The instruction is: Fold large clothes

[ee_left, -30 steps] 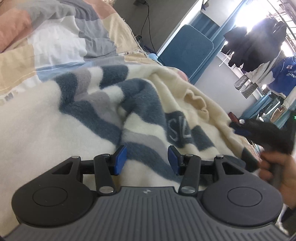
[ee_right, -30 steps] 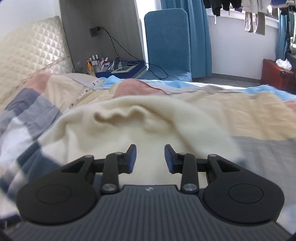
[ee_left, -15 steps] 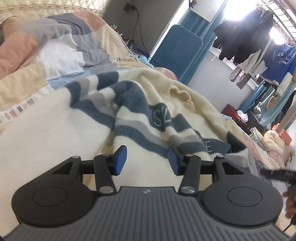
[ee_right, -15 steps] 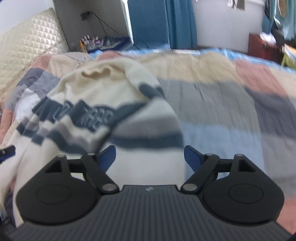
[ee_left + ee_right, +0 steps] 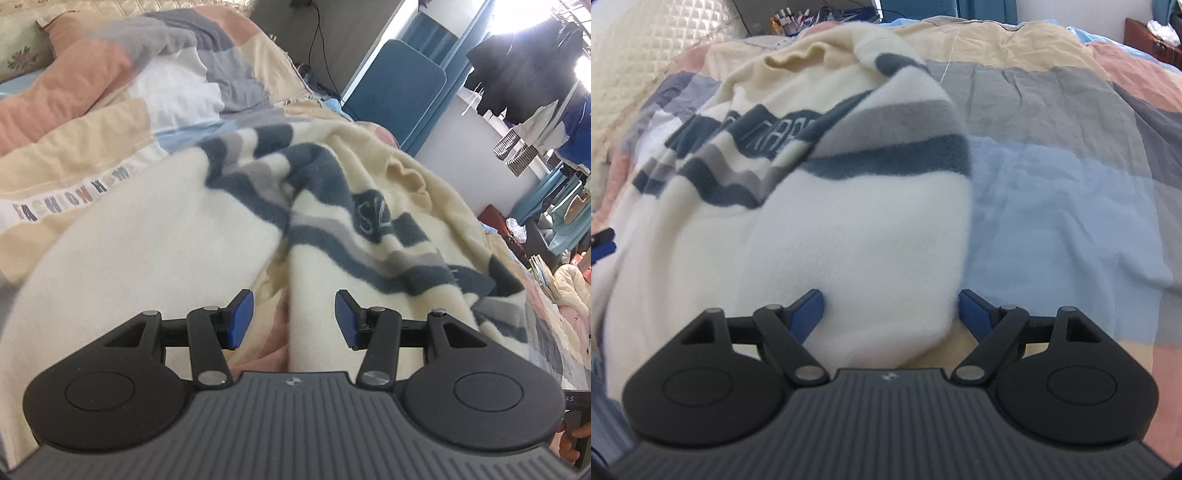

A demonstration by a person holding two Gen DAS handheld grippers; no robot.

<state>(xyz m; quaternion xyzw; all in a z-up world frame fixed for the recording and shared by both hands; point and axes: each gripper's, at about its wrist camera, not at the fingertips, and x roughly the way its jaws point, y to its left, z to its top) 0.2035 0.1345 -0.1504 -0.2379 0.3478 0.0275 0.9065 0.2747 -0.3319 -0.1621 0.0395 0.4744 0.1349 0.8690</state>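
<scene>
A: How do the jaws stand?
B: The right gripper (image 5: 891,312) has jaws spread wide; they have just been opening. A fold of the cream fleece garment (image 5: 820,229) lies between them, unpinched. The left gripper (image 5: 293,319) holds its jaws partly apart, with nothing pressed between the pads (image 5: 239,319).

A: Where is the garment?
B: It lies crumpled on the patchwork bedspread (image 5: 1071,177). Its blue and grey stripes (image 5: 332,221) bunch toward the far end. The left gripper's tip shows at the left edge of the right wrist view.
</scene>
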